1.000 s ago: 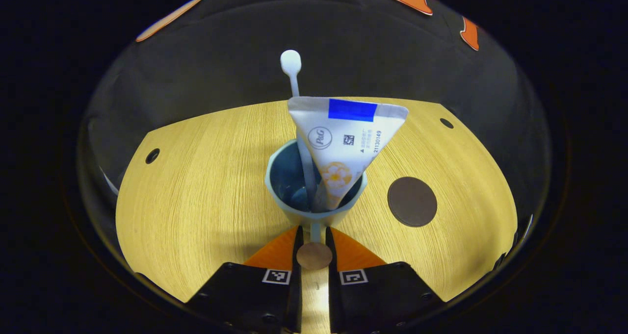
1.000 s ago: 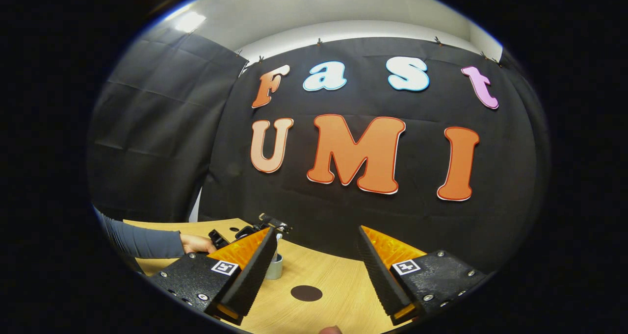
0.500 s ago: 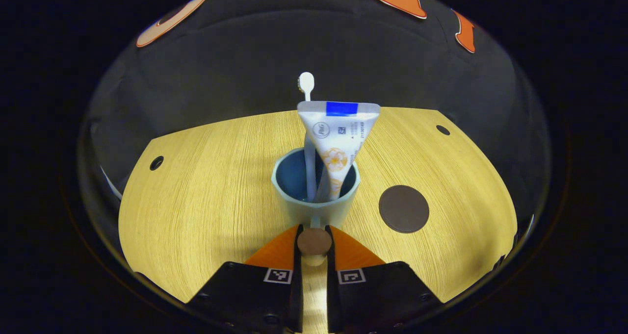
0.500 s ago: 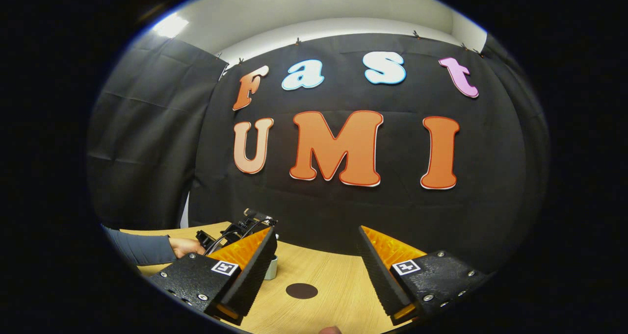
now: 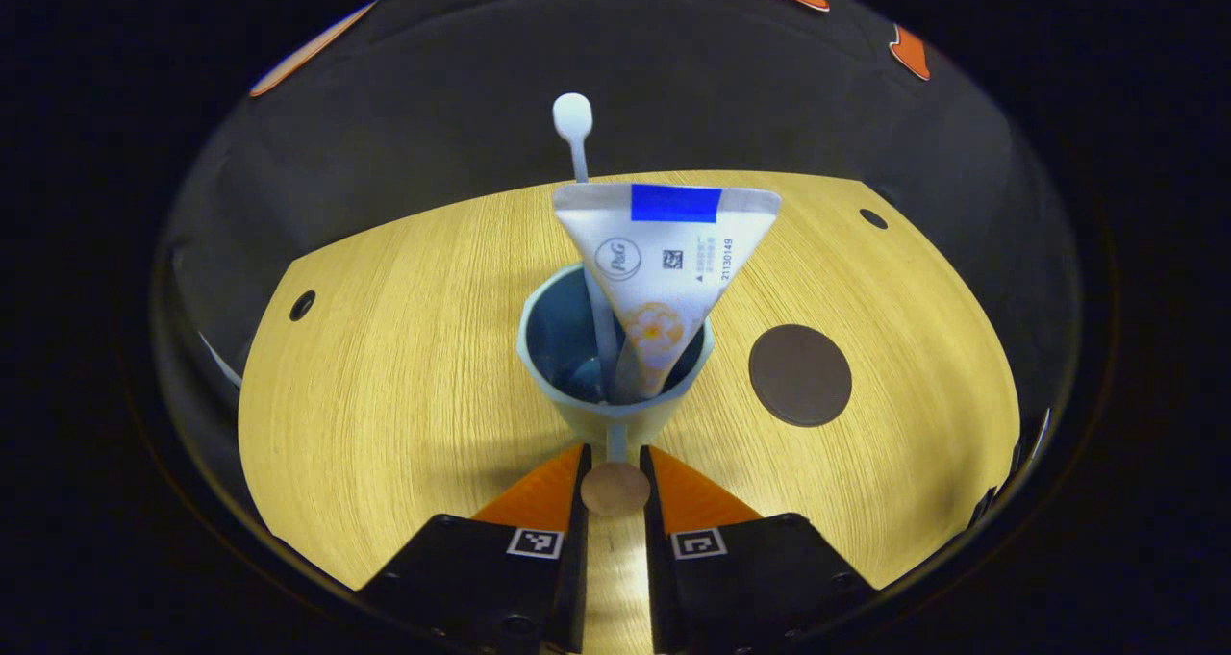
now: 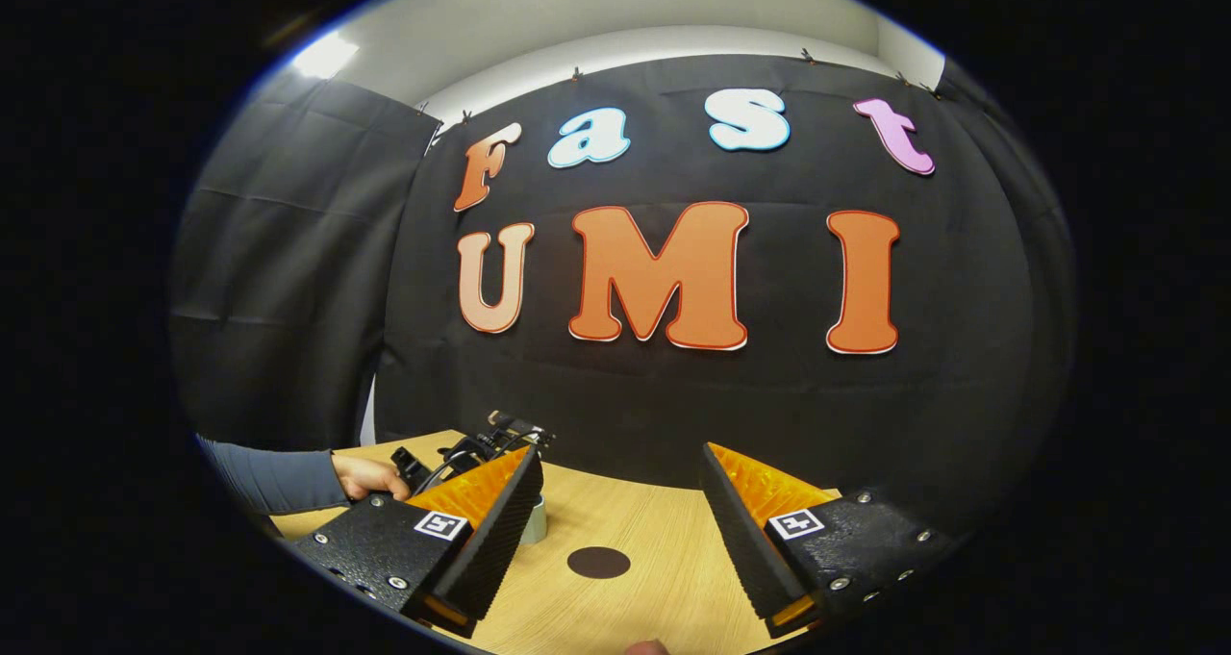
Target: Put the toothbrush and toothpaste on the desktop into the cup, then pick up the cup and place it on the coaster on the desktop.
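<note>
- Cup (image 5: 615,386): pale, with a blue inside; stands upright on the desktop (image 5: 404,366), about midway between its left and right edges in the left gripper view.
- Toothpaste (image 5: 664,270): tube standing cap-down in the cup, flat crimped end uppermost.
- Toothbrush (image 5: 577,155): white, upright in the cup just left of the tube, its rounded end rising above it.
- Cup handle (image 5: 615,487): a round knob on a short stem, facing the camera.
- Left gripper (image 5: 615,490): fingers pressed against both sides of the handle knob.
- Coaster (image 5: 800,375): dark disc lying flat to the cup's right, apart from it.
- Right gripper (image 6: 620,540): fingers spread wide, holding nothing, above the desktop's near edge.
- A hand (image 6: 370,475) with a grey sleeve holds the left gripper beside the cup in the right gripper view.
</note>
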